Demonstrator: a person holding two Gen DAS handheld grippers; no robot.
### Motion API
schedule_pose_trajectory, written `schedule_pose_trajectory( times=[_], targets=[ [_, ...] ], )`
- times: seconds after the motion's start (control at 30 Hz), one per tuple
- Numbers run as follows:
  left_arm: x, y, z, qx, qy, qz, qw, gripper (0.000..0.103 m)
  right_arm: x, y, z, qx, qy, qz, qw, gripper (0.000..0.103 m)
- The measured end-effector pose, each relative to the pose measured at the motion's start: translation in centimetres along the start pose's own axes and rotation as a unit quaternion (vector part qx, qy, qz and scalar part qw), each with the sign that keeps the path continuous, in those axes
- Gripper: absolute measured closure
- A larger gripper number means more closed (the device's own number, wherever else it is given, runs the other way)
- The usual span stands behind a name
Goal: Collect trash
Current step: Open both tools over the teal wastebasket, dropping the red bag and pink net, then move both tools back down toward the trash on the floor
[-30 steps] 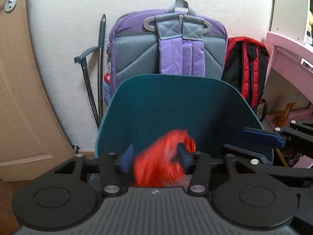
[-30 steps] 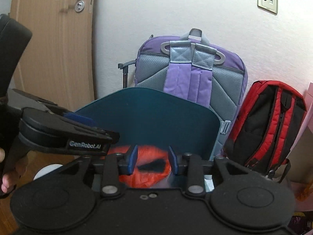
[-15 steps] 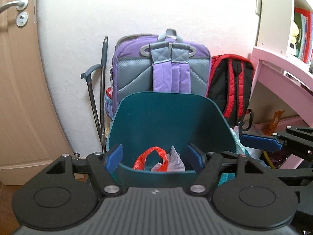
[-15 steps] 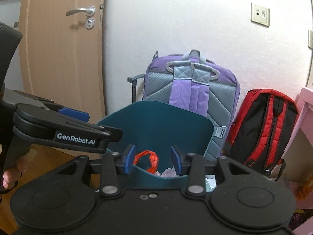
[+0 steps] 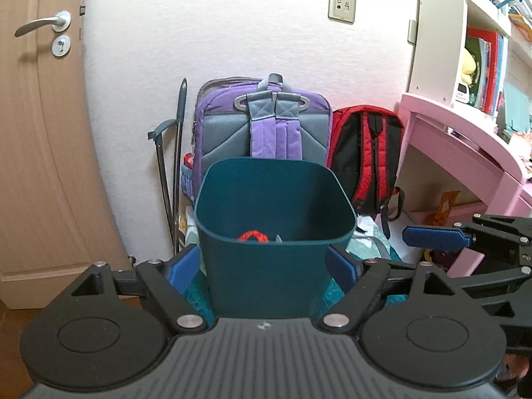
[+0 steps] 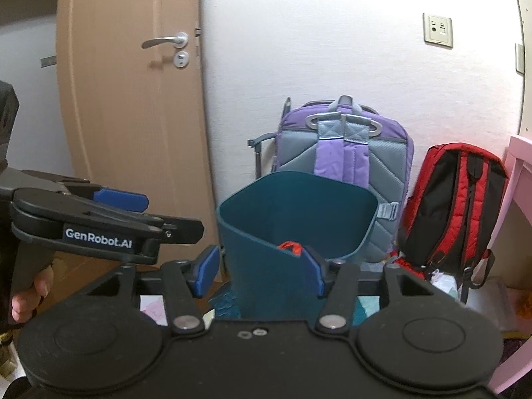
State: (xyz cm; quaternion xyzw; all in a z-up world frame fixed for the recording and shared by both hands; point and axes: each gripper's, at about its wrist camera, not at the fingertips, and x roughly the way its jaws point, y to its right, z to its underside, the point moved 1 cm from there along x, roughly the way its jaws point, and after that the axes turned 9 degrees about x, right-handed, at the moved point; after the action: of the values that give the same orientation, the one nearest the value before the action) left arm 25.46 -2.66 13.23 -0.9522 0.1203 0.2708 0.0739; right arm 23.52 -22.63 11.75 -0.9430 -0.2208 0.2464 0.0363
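A teal waste bin (image 5: 272, 199) (image 6: 292, 206) stands on the floor in front of two backpacks. A red plastic bag (image 5: 253, 236) (image 6: 290, 246) and something grey lie inside it, only their tops showing over the rim. My left gripper (image 5: 262, 267) hangs in front of the bin with its jaws opening, blue pads wide apart, nothing pressed between them. My right gripper (image 6: 260, 274) is beside it, jaws also opening and empty, the bin's near wall showing between the pads. Each gripper appears at the edge of the other's view.
A purple and grey backpack (image 5: 266, 123) and a red and black backpack (image 5: 365, 153) lean on the white wall behind the bin. A wooden door (image 6: 133, 116) is at the left. A pink desk (image 5: 465, 146) with shelves stands at the right. Papers litter the floor.
The red bag left both grippers and dropped into the bin. Both grippers opened wider and drew back and up, so the bin looks smaller and its whole rim shows.
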Motion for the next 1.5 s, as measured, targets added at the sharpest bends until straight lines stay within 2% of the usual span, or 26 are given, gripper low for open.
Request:
schedule_pose_trajectory(
  times=[0.17,0.4,0.5,0.67,0.9,1.03,1.17,1.37,1.5],
  targets=[
    [-1.9,-0.4,2.7,0.005,-0.004,0.009,0.9999,0.006,-0.9,-0.6,1.9,0.013,-0.009,-0.018,1.0,0.048],
    [-2.2,-1.7,7.4,-0.018,-0.022,0.048,0.9985,0.004,0.1,-0.7,5.6,0.026,-0.044,-0.04,0.998,0.047],
    [-1.6,-2.4,9.8,-0.032,-0.026,0.07,0.9966,0.0,1.2,-0.6,7.7,0.033,-0.061,-0.048,0.996,0.047],
    [0.6,-3.6,13.8,-0.031,-0.041,0.067,0.9965,0.0,4.0,-0.4,11.6,0.039,-0.088,-0.054,0.994,0.047],
    [6.4,-7.4,20.2,-0.077,-0.112,0.089,0.9867,0.0,10.7,-0.4,19.0,0.063,-0.17,-0.061,0.981,0.046],
    [9.8,-9.7,23.5,-0.09,-0.153,0.073,0.9815,0.0,15.0,-0.5,23.1,0.077,-0.215,-0.055,0.972,0.046],
    [13.5,-11.7,27.1,-0.07,-0.197,0.043,0.977,0.0,18.3,-0.6,26.5,0.075,-0.244,-0.053,0.966,0.046],
    [18.3,-14.9,33.1,-0.081,-0.262,0.027,0.9614,0.0,22.6,-1.2,31.1,0.07,-0.259,-0.072,0.961,0.046],
    [21.3,-16.4,37.4,-0.069,-0.305,0.016,0.9496,0.0,25.8,-1.5,34.7,0.062,-0.303,-0.073,0.948,0.046]
  ],
)
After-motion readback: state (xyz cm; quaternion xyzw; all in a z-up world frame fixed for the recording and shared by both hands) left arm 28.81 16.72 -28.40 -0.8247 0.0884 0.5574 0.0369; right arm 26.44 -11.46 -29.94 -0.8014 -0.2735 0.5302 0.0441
